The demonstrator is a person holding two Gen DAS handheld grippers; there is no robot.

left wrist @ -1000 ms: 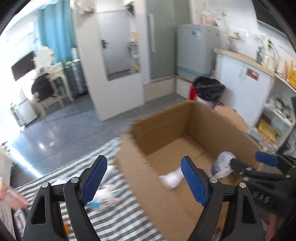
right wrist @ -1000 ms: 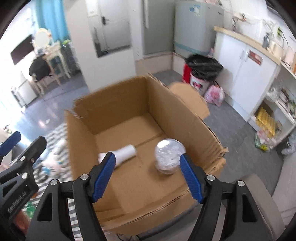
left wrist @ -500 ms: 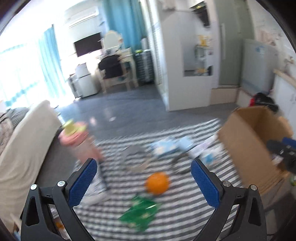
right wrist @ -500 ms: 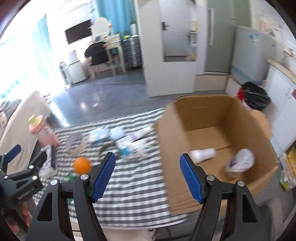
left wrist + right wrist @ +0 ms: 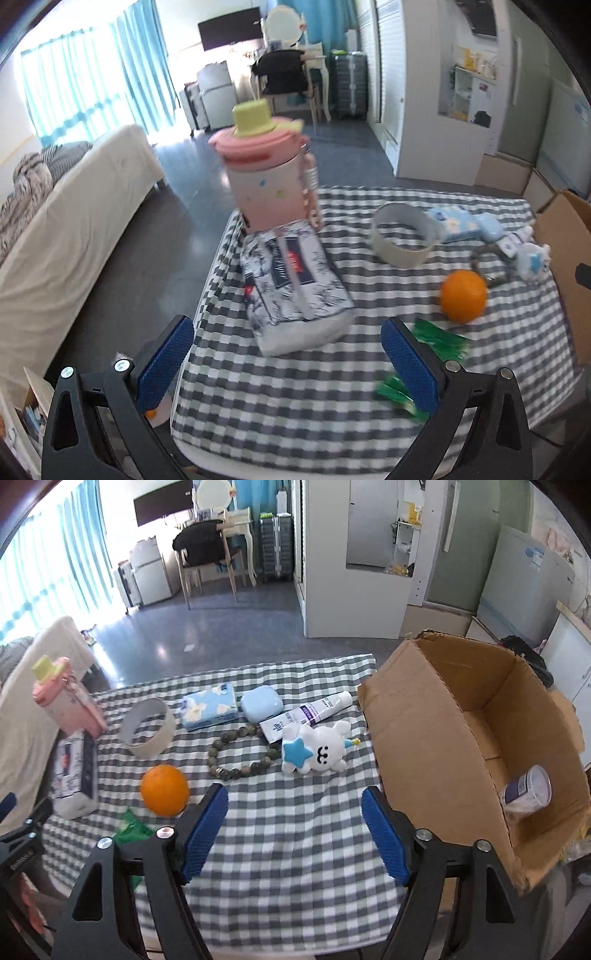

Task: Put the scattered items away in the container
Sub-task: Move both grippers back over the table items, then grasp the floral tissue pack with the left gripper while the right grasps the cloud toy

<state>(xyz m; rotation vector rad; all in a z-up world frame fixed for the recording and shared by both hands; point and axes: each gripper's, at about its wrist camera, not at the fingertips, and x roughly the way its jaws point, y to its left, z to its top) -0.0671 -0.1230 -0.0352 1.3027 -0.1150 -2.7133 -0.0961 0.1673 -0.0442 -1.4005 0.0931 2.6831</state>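
Left gripper (image 5: 288, 354) gapes wide over the printed tissue pack (image 5: 291, 280), gripping nothing; its jaws have just been opening; right gripper (image 5: 295, 834), jaws also just widening, hangs empty above the checked tablecloth (image 5: 295, 849); cardboard box (image 5: 436, 746) sits at the table's right end, its far side cut off; tube lettering (image 5: 314, 712) too small to read; orange (image 5: 165, 789) beside a half-hidden green packet (image 5: 131, 829); grey floor beyond.

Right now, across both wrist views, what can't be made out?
- Cardboard box: the near wall hides most of its floor in the right wrist view; the frame edge cuts the box off in the left wrist view.
- Green packet: blurred, partly behind the left gripper finger.
- Tube: print too small.
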